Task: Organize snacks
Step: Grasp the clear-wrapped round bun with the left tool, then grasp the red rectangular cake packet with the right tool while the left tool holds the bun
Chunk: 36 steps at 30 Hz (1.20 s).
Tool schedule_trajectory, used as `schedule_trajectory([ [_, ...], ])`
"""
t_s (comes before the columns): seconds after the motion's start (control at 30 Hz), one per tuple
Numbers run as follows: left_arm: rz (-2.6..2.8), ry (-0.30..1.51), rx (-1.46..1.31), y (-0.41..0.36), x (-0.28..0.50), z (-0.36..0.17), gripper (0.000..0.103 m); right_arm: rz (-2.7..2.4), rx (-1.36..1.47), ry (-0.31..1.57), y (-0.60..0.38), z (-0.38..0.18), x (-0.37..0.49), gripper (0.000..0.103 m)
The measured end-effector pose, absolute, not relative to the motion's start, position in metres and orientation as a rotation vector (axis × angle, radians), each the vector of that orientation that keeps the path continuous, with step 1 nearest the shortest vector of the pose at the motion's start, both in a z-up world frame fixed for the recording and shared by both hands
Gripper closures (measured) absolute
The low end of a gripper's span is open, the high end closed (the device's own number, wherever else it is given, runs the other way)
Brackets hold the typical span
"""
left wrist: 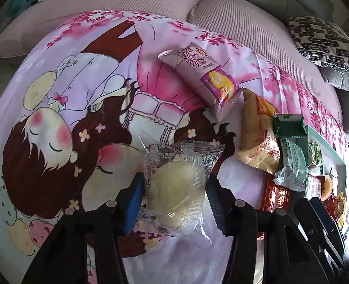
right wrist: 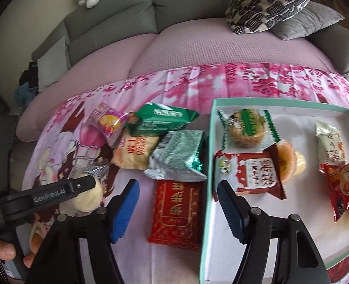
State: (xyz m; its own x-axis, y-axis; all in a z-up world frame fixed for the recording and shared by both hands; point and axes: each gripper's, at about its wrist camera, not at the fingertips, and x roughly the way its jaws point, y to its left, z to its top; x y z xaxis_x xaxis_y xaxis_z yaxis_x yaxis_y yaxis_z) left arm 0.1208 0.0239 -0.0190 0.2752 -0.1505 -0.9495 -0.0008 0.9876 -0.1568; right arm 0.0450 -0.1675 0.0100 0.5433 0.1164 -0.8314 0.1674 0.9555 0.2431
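My left gripper (left wrist: 173, 201) is shut on a pale round pastry in a clear wrapper (left wrist: 174, 189), held just above the cartoon cloth; it also shows in the right wrist view (right wrist: 89, 203). My right gripper (right wrist: 178, 207) is open and empty above a red packet (right wrist: 176, 213), beside the left wall of the mint-edged box (right wrist: 208, 165). The box holds several wrapped snacks, among them a red-and-white packet (right wrist: 250, 175). Loose on the cloth lie a purple swiss-roll pack (left wrist: 203, 75), an orange pack (left wrist: 257, 137) and two green packs (right wrist: 160, 118) (right wrist: 179, 158).
The pink cartoon cloth (left wrist: 68, 94) covers a table in front of a pink-cushioned sofa (right wrist: 174, 47). A patterned pillow (right wrist: 269, 2) and a grey pillow (right wrist: 309, 23) lie on the sofa. The left gripper's body (right wrist: 46, 196) reaches in beside my right one.
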Motion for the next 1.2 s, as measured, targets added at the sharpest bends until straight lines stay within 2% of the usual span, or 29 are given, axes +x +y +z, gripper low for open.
schedule_trajectory([
  [0.8, -0.108, 1.306, -0.16, 0.029, 0.119, -0.018, 0.049, -0.024, 0.14, 1.099, -0.127, -0.021, 0.06, 0.039],
  [1.2, -0.104, 1.309, -0.154, 0.027, 0.12, -0.019, 0.049, -0.049, 0.153, 1.104, -0.126, -0.024, 0.064, 0.038],
])
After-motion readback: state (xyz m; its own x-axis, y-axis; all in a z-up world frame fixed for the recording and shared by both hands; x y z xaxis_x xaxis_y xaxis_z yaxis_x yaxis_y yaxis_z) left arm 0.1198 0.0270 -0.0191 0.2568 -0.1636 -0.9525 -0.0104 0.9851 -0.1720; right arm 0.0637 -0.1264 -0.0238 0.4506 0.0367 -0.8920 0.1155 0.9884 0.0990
